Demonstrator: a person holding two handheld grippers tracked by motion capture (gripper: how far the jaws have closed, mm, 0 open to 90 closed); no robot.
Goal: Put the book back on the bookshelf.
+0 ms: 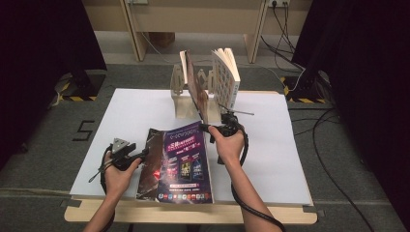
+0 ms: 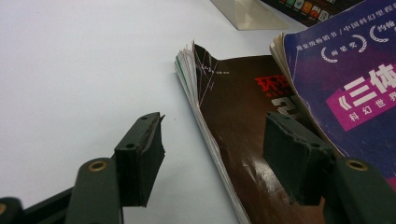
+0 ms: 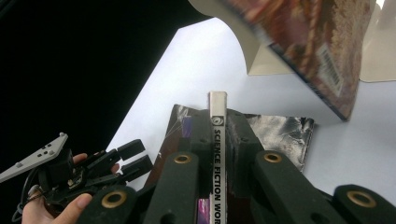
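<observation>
A purple magazine lies tilted over a dark brown magazine on the white board. My right gripper is shut on the purple magazine's far right corner. In the right gripper view the jaws pinch its white spine, with the dark magazine flat beneath. My left gripper is open at the dark magazine's left edge. In the left gripper view that magazine's page edge runs between the open jaws, untouched, and the purple cover overlaps it at right.
A wooden book stand at the back of the board holds a reddish book leaning forward and a white patterned book. The reddish book hangs close above my right gripper. Cables and dark curtains flank the table.
</observation>
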